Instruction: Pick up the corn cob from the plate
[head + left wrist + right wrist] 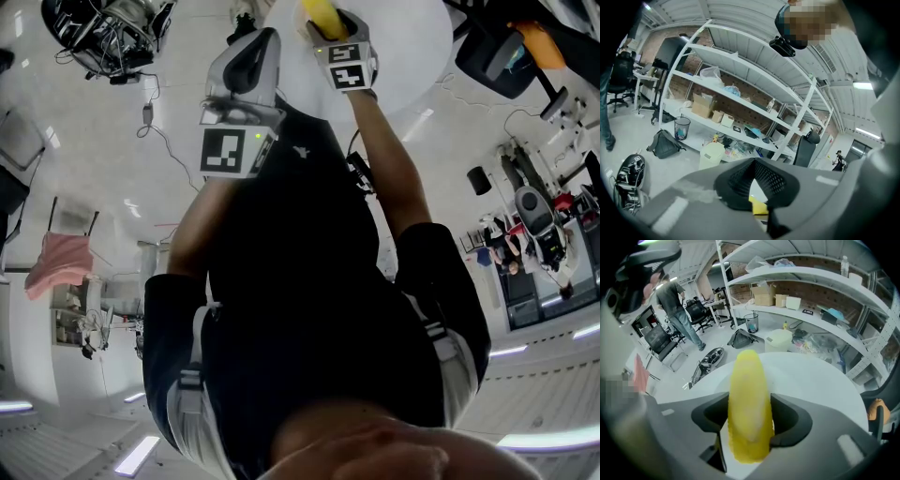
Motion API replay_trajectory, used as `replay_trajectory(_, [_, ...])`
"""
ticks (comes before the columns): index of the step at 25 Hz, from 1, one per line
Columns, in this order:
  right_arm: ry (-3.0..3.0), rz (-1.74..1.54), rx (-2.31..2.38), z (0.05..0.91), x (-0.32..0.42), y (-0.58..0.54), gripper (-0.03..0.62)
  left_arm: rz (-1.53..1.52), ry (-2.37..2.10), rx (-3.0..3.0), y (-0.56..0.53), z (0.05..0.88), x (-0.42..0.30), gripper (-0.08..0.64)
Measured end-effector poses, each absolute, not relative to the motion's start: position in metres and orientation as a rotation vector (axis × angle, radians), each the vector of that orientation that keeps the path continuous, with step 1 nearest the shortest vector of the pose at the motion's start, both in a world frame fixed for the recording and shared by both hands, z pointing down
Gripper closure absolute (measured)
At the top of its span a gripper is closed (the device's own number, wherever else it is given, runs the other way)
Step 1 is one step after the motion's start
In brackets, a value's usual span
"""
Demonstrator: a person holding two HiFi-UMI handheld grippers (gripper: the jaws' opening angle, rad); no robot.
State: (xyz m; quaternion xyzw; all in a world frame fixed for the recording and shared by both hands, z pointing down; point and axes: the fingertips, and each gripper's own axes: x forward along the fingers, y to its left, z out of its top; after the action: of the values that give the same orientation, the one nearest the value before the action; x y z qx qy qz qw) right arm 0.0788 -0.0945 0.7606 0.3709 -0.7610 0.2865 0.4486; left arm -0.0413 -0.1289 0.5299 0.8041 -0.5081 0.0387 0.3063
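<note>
Corn sits clamped in the right gripper above the table; the left gripper has its jaws closed and empty.

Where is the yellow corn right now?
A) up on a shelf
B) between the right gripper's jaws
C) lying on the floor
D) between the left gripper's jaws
B: the corn cob stands between the jaws of the right gripper, which touch both its sides.

corn cob cut off at top edge
</note>
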Motion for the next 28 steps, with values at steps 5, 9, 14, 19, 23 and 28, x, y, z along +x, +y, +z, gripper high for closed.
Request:
replay_trajectory(5, [-1.871, 0.714, 0.930, 0.760, 0.077, -0.093, 0.324, 0.095, -1.355, 2.114, -0.129, 0.528, -0.048, 0.560])
replay_trajectory(9, [-1.861, 0.715, 0.938, 0.759, 0.078, -0.092, 0.325, 0.097, -1.356, 2.125, -0.127, 0.528, -0.051, 0.560])
replay_trajectory(14, [-1.854, 0.724, 0.945, 0.759, 0.080, -0.088, 0.327, 0.098, -1.348, 2.120, -0.121, 0.530, -0.051, 0.560])
replay_trajectory(19, [-1.849, 0.718, 0.952, 0.758, 0.080, -0.085, 0.327, 0.089, -1.347, 2.130, -0.118, 0.528, -0.053, 0.560])
replay_trajectory(23, [-1.858, 0.711, 0.964, 0.754, 0.079, -0.086, 0.327, 0.089, -1.343, 2.131, -0.116, 0.528, -0.055, 0.560])
replay_trajectory(28, [-1.866, 0.711, 0.970, 0.749, 0.079, -0.085, 0.327, 0.091, -1.350, 2.144, -0.113, 0.525, -0.056, 0.560])
